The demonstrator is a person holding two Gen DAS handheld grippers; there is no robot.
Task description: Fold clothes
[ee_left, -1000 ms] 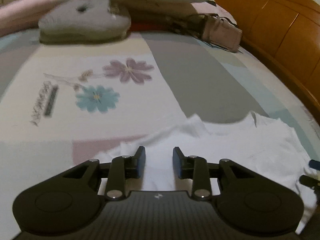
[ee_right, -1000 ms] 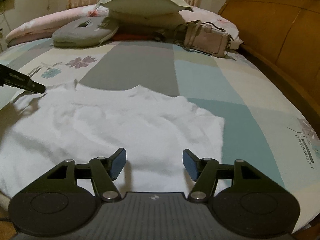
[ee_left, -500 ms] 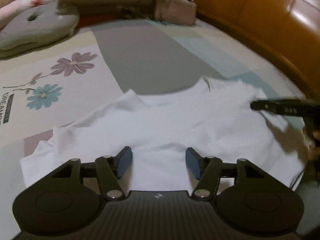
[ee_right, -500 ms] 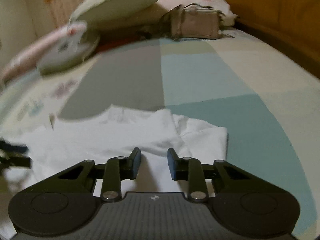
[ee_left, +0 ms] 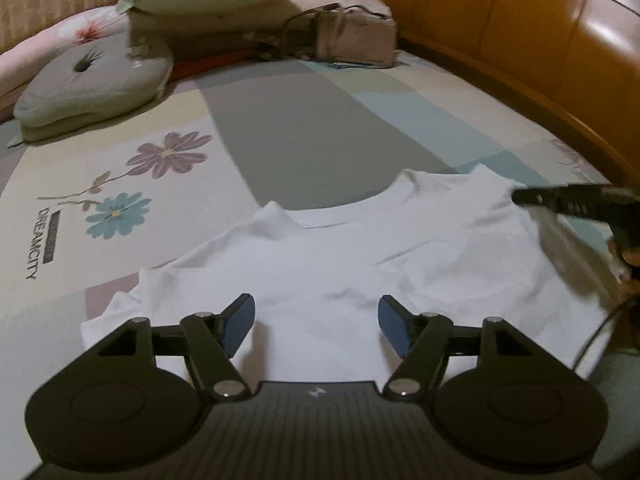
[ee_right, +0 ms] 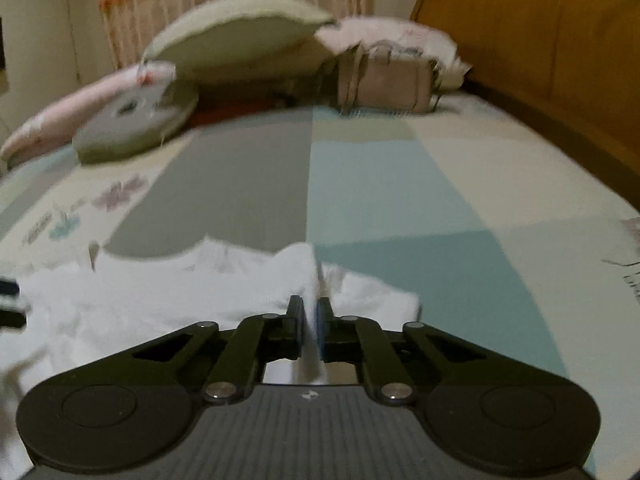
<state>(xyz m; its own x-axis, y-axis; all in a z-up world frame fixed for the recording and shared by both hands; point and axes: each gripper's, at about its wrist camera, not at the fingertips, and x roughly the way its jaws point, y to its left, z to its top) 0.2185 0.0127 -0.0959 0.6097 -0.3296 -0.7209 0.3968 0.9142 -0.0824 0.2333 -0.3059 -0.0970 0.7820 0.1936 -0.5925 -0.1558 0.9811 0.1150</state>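
White t-shirt (ee_left: 360, 256) is spread across the patchwork bedsheet (ee_left: 304, 120), lower middle of both views. Right gripper (ee_right: 311, 312) is closing, pads pinching a raised fold of it. Left gripper (ee_left: 316, 320) is opening above the shirt, nothing between its pads.

The left gripper (ee_left: 316, 322) is black plastic with two round bumps at the sides. Its fingers (ee_left: 239, 322) have blue pads, and shiny silver screws hold the bars. A ridged grey plate carries a tiny white mark. The right gripper (ee_right: 311, 312) looks the same, though its picture is blurry.
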